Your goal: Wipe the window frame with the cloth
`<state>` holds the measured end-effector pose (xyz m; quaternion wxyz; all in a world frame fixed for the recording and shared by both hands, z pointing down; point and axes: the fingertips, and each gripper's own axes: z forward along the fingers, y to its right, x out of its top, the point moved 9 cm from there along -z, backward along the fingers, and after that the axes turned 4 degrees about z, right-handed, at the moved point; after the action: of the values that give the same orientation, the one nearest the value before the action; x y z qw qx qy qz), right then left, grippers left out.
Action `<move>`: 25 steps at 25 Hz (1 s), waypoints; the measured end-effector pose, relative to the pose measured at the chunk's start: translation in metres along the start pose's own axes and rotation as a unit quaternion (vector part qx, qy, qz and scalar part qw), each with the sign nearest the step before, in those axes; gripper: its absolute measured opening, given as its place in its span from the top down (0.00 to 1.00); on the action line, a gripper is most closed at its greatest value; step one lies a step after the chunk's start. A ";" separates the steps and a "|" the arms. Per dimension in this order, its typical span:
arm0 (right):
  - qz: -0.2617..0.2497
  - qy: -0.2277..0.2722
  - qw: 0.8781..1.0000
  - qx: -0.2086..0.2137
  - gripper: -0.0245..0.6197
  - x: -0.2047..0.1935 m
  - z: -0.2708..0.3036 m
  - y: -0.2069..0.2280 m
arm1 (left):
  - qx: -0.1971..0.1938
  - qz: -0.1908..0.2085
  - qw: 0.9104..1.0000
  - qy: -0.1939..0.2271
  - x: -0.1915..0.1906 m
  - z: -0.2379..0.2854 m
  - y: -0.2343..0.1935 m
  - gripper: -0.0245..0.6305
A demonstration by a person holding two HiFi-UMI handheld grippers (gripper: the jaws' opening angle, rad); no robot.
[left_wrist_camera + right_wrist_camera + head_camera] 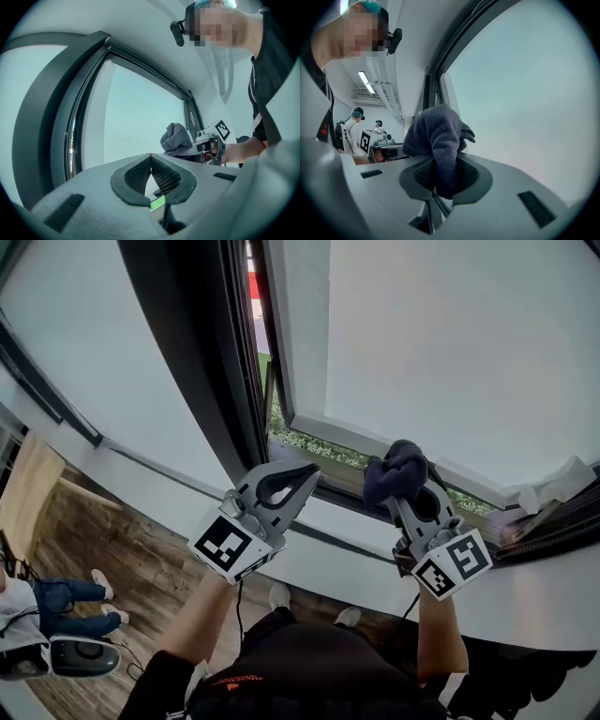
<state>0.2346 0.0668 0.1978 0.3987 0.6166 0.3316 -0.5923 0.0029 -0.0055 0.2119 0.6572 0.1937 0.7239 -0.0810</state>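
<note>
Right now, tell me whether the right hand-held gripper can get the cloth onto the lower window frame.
Probably yes. The right hand-held gripper is shut on the cloth, close by the lower window frame, with nothing between them. The left hand-held gripper, shut and empty, is off to the side.

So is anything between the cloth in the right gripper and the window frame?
Nothing visible: the right gripper holds the cloth right by the window frame, and the left gripper sits off to the side.

Legible text: showing none.
Shirt print (232, 679): appearing red, too small for reading.
Cube markers (228, 546): bearing black-and-white square patterns.
</note>
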 end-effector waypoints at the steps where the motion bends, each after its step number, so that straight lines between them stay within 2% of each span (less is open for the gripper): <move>1: -0.006 0.003 1.000 0.008 0.88 0.005 0.008 -0.004 | 0.007 -0.006 1.000 0.003 0.004 -0.004 -0.004 0.93; 6: -0.032 0.018 0.998 0.043 0.88 0.028 0.049 -0.020 | 0.038 0.026 0.999 0.024 0.017 -0.024 -0.030 0.93; 11: -0.050 0.037 0.995 0.072 0.88 0.051 0.081 -0.032 | 0.067 0.032 0.997 0.030 0.025 -0.041 -0.046 0.93; 20: -0.087 0.070 0.987 0.119 0.88 0.095 0.136 -0.057 | 0.089 0.037 0.994 0.045 0.040 -0.059 -0.060 0.93; 25: -0.110 0.095 0.979 0.144 0.88 0.124 0.159 -0.071 | 0.098 0.053 0.992 0.058 0.047 -0.066 -0.066 0.93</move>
<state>0.1082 -0.0487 0.0708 0.2048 0.6805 0.3455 -0.6128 -0.0866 -0.0328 0.1644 0.5951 0.2998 0.7381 -0.1057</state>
